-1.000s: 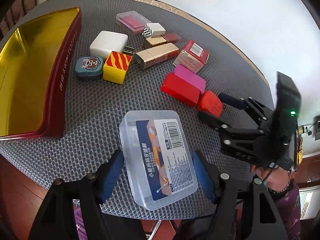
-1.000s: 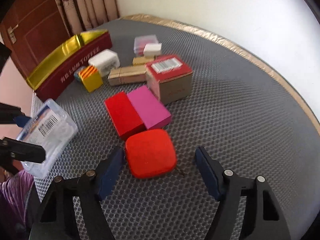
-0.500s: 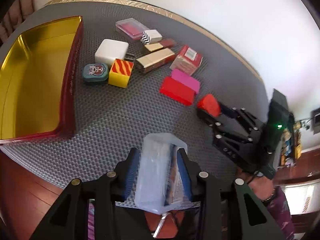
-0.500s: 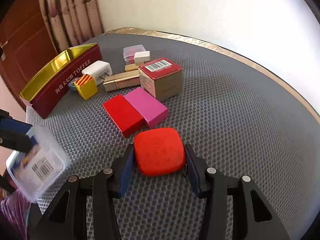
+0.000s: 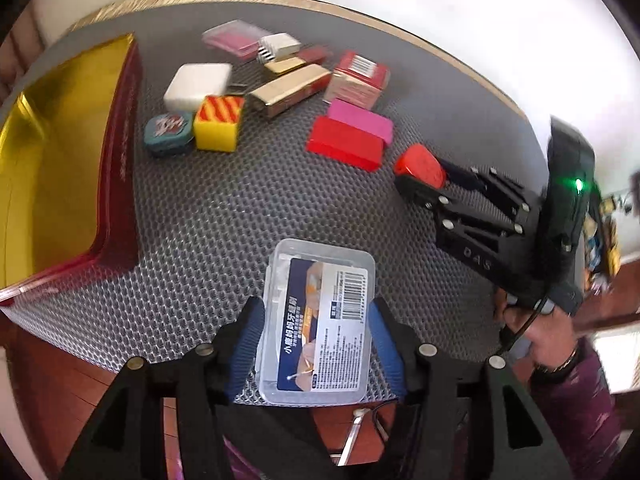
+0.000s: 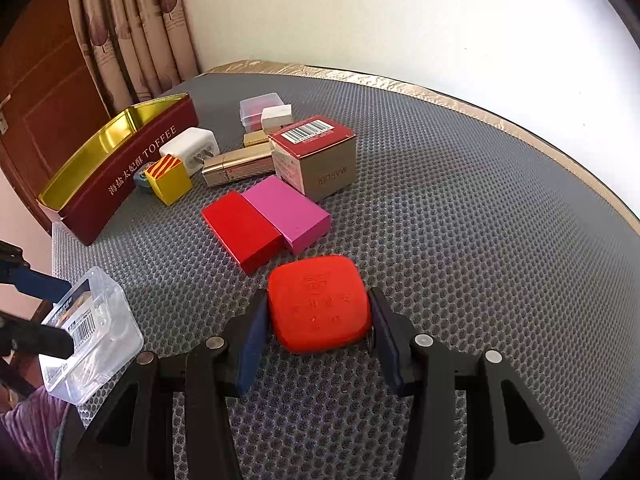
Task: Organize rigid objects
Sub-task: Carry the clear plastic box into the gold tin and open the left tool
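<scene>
My left gripper (image 5: 316, 340) is shut on a clear plastic box with a blue label (image 5: 320, 316), held over the table's near edge. It also shows in the right wrist view (image 6: 90, 340). My right gripper (image 6: 318, 332) is shut on a rounded red case (image 6: 318, 306), held just above the grey mat; it also shows in the left wrist view (image 5: 420, 166). The open red-and-gold toffee tin (image 5: 120, 152) stands at the left, also seen in the right wrist view (image 6: 132, 168).
Loose items lie on the mat: a red block (image 6: 240, 228) beside a pink block (image 6: 286, 208), a red-topped carton (image 6: 316, 156), a gold case (image 6: 240, 166), a yellow striped cube (image 6: 168, 178), a white charger (image 6: 192, 148), a small teal tin (image 5: 168, 132), a clear pink box (image 6: 260, 108).
Both grippers closed on their objects and lifted them. The clear box turned from edge-on to label-up in my left gripper. The red case rose slightly off the mat.
</scene>
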The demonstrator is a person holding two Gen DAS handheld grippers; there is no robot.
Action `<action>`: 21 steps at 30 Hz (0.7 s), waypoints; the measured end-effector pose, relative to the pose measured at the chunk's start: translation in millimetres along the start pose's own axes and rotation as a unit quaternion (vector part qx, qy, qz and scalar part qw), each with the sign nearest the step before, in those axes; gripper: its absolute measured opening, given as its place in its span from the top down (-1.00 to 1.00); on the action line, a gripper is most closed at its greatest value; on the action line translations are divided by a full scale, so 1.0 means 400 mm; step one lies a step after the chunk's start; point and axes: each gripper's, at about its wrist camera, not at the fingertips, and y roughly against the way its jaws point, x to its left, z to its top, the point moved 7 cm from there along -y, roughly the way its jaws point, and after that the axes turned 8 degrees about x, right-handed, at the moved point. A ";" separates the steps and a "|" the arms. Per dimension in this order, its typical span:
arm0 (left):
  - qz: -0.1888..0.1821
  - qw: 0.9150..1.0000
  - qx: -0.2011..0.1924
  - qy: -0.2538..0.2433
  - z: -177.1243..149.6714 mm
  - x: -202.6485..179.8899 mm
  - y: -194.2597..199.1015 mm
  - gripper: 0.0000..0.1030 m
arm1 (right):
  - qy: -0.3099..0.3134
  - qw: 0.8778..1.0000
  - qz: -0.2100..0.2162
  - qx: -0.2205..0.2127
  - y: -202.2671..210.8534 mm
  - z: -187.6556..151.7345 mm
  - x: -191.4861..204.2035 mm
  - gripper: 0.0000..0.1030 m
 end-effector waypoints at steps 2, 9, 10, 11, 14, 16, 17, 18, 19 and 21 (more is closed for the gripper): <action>-0.013 1.000 -0.006 -0.010 0.001 -0.012 0.006 -0.09 | -0.001 1.000 0.001 0.000 0.002 -0.001 -0.001 0.10; 0.035 0.997 -0.001 -0.067 -0.002 -0.054 -0.028 -0.27 | -0.008 1.000 0.009 -0.002 0.005 -0.001 -0.004 0.10; 0.041 0.997 -0.004 -0.069 -0.001 -0.054 -0.029 -0.37 | -0.008 1.000 0.009 -0.002 0.005 -0.001 -0.004 0.09; 0.037 0.997 -0.007 -0.069 0.000 -0.056 -0.031 -0.37 | -0.008 1.000 0.009 -0.002 0.005 -0.001 -0.004 0.09; 0.047 0.997 0.014 -0.067 -0.006 -0.048 -0.059 -0.37 | -0.008 1.000 0.011 -0.002 0.006 -0.002 -0.002 0.04; 0.059 0.995 0.025 -0.074 -0.015 -0.051 -0.088 -0.37 | -0.008 1.000 0.014 -0.001 0.006 -0.001 0.000 0.00; 0.073 0.993 0.012 -0.094 -0.019 -0.062 -0.082 -0.37 | -0.006 1.000 0.014 -0.001 0.005 -0.001 0.002 -0.02; 0.090 0.990 0.009 -0.111 -0.025 -0.073 -0.079 -0.37 | -0.005 1.000 0.013 -0.001 0.005 0.000 0.003 -0.02; 0.098 0.987 0.005 -0.124 -0.025 -0.081 -0.078 -0.37 | -0.005 1.000 0.012 -0.001 0.005 0.000 0.005 -0.03; 0.093 0.988 -0.006 -0.123 -0.024 -0.095 -0.080 -0.30 | -0.005 1.000 0.011 0.000 0.003 0.000 0.008 -0.03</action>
